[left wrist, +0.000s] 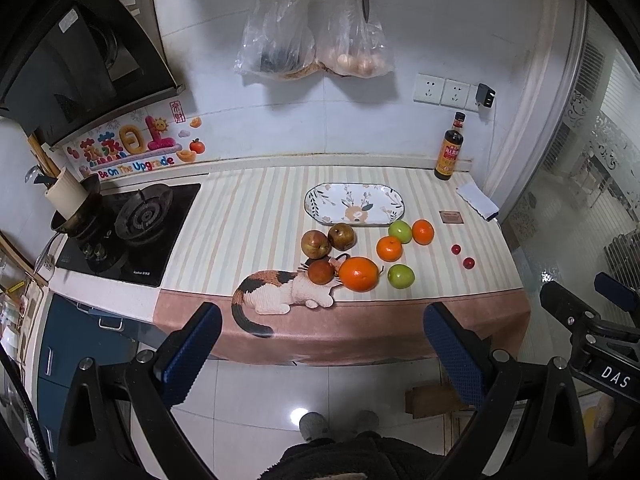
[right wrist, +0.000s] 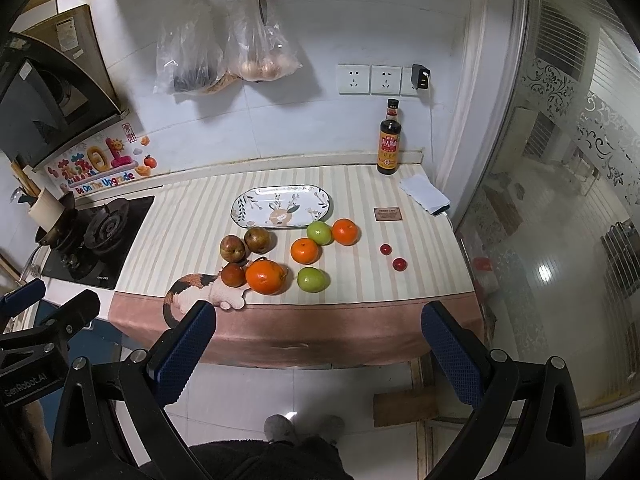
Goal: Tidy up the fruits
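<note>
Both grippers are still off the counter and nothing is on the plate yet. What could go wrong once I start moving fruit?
The big orange touches a brown pear; gripping either could roll the other toward the counter edge. The two small red fruits look hard to pinch and may slip. The shallow plate may let round fruit roll off.

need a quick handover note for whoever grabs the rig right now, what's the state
Left gripper: jaws open, empty, held back from the counter edge.
Right gripper: jaws open, empty, also short of the counter.
Oval plate: empty, at the back of the striped mat.
Fruit, all loose on the mat in front of the plate: three brownish pears, one large orange, two small oranges, two green apples, two small red fruits off to the right.
Done: nothing placed yet.
Left: every fruit is unsorted.
</note>
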